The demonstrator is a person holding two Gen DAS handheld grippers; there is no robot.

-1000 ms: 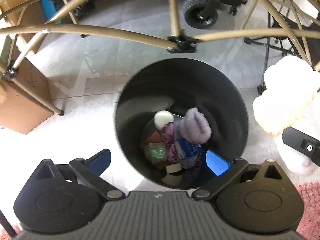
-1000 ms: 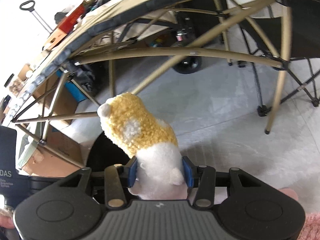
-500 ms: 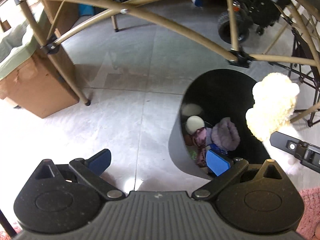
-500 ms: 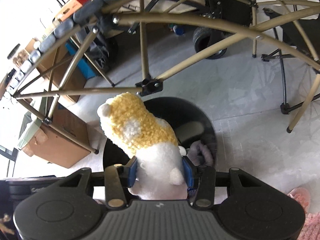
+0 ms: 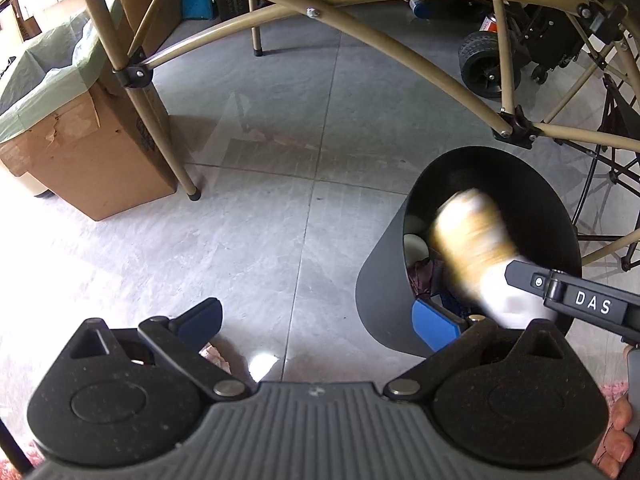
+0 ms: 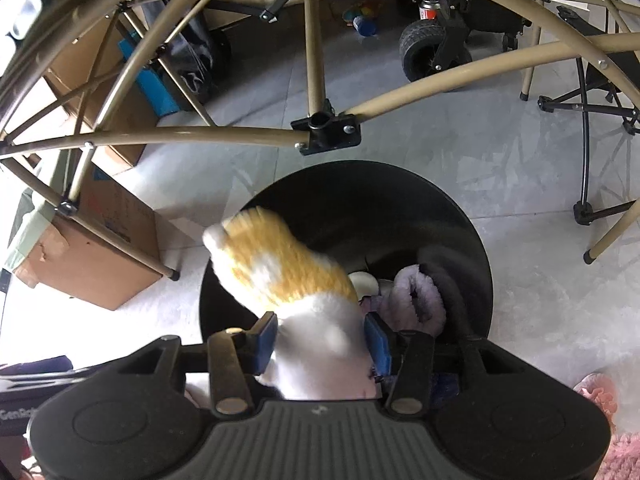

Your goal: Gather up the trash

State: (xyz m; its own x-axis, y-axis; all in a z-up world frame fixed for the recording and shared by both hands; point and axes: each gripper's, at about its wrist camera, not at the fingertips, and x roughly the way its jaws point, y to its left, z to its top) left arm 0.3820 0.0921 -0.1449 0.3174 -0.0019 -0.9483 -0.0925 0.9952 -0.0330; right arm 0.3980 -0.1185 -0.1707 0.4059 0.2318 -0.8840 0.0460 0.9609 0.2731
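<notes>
**A:** Where is the plush (image 6: 288, 272) now?

**B:** Over the bin (image 6: 380, 200), its yellow head above the near-left part of the rim. A second ago it hung beside the bin over bare floor (image 5: 280, 200); the right gripper (image 6: 322, 342) has carried it across and a little lower.

**A:** Is it let go?

**B:** Not quite, I judge. The jaws have just been opening a touch and the plush is between them. The blue pads look as if they touch its white flanks, so I call it a loosening grip, not a release. The plush is blurred in both views, so it may be starting to slip.

**A:** What lies under it?

**B:** A lilac slipper (image 6: 416, 300) against the bin's right wall and a white ball (image 6: 364, 282) beside it, both down inside. There looks to be room on top of them.

**A:** And the other hand?

**B:** The left gripper (image 5: 320, 320) has slid off the bin toward the box (image 5: 88, 152) side. Its jaws stand wide with nothing in them, one pad over bare floor, the other at the bin's near edge.

**A:** So what does it mean?

**B:** The way is clear. Opening wider should drop the plush in, though its head, near the rim, could catch there.
</notes>
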